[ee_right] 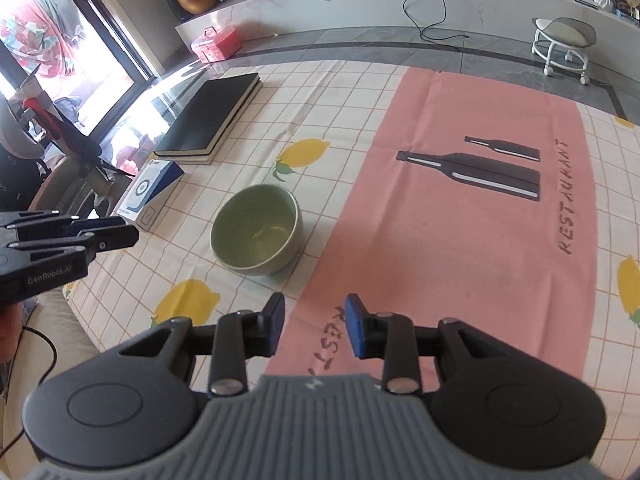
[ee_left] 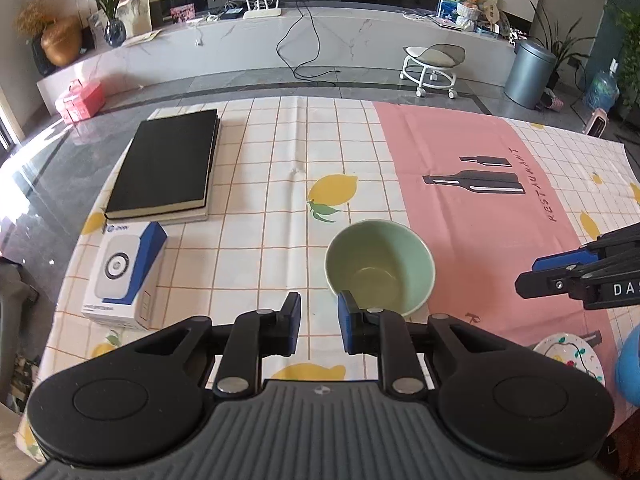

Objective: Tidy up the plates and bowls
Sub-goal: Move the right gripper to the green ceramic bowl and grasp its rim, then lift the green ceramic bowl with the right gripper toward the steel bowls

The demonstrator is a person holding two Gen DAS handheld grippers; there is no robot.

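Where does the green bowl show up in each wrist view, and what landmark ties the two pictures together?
Left wrist: the green bowl sits low and right of centre, just beyond the left claw, whose right fingertip overlaps its near rim.
Right wrist: the bowl lies left of centre, well ahead of the right claw.
Shared landmark: the black notebook, farther left on the cloth.

left gripper (ee_left: pixel 319 326) | black arms, blue pads, "GenRobot" lettering, seemingly

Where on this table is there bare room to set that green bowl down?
Bare cloth lies on the pink panel right of the green bowl, and between bowl and black book. It is crowded near the boxed gadget and painted plate.
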